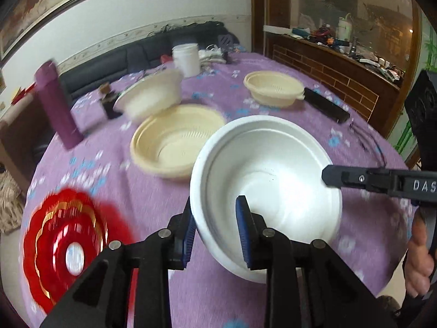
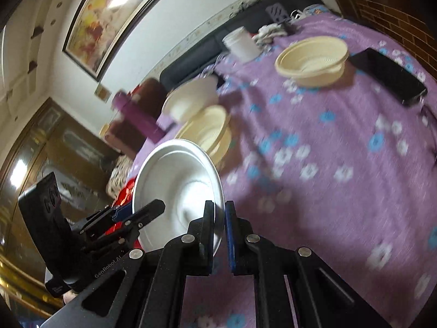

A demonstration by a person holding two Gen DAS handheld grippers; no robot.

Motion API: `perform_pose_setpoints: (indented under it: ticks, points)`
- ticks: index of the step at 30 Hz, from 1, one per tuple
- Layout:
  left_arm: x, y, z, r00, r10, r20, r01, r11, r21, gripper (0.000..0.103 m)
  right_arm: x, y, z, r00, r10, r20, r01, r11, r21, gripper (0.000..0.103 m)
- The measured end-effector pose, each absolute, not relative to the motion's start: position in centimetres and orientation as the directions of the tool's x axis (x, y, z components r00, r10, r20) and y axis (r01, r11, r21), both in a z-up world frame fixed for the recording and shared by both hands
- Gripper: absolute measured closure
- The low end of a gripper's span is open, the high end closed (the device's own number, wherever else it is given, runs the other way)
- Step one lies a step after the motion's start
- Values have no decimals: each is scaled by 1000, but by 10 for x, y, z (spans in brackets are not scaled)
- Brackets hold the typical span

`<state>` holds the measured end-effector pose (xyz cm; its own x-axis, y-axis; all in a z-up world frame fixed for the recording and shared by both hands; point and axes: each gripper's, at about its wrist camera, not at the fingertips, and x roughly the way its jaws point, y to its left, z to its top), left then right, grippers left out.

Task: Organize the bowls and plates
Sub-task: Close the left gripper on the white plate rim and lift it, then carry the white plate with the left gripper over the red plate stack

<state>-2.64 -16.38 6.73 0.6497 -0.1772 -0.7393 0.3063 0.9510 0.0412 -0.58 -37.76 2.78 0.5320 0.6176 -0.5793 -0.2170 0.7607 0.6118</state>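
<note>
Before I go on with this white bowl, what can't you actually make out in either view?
- Left wrist view: whether the left gripper presses the white bowl's rim; the wall hides one pad.
- Left wrist view: red plates, count lost to blur.
- Right wrist view: bowl's underside faces away.
- Both views: tilted white bowl behind, smeared; its support unclear.

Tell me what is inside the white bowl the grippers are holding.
The white bowl looks empty: bare white wall and floor, a few dark specks. The left gripper's inner finger hides a strip of the near wall.
</note>
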Motion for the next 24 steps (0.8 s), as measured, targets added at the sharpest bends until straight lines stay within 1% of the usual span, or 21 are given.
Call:
perform_pose_setpoints:
  ticks: [5, 7, 11, 13, 24]
  points:
    - [-44, -146, 52, 679, -130, -723, 250, 966, 61, 76, -8, -347, 14, 497, 594, -633, -238, 794, 559, 94]
    - [-46, -142, 48, 686, -127, -716, 242, 968, 61, 76, -8, -338, 8, 498, 570, -654, -231, 813, 534, 94]
    - [-49, -140, 39, 710, -94, -698, 228, 968, 101, 76, -10, -326, 3, 511, 529, -677, -230, 843, 486, 92]
    - [-49, -138, 34, 708, -96, -699, 225, 970, 95, 76, -11, -321, 1, 519, 507, -688, -226, 858, 462, 91]
    - [-54, -135, 27, 733, -72, -677, 220, 966, 136, 77, -16, -314, 8, 545, 464, -699, -229, 884, 408, 91]
